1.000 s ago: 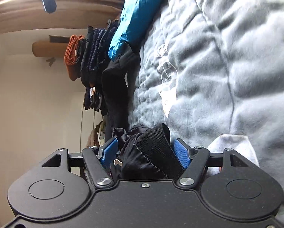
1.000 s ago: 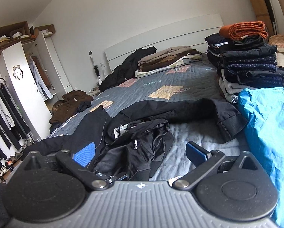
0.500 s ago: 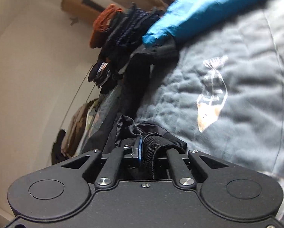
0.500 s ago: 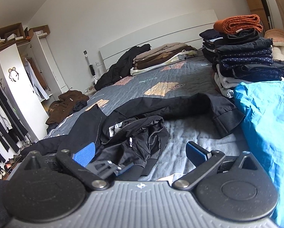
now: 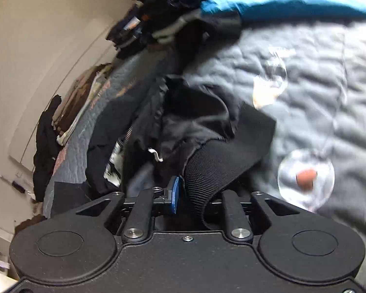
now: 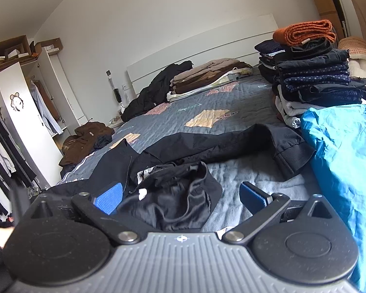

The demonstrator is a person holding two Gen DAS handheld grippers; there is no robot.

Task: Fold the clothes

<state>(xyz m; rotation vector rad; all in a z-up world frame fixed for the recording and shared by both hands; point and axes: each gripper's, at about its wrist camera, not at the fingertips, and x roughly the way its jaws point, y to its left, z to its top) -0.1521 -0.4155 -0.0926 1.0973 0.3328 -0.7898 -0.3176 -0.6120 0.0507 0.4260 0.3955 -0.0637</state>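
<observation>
Black jacket (image 5: 197, 122) now bunched higher, cuff in left gripper (image 5: 183, 195) jaws; right gripper (image 6: 180, 195) jaws wide.

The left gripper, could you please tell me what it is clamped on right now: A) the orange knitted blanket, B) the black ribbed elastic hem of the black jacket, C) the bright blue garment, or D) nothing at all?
B: in the left wrist view the left gripper is shut on the black ribbed elastic hem of the black jacket, with a blue pad pressed against the ribbing.
</observation>
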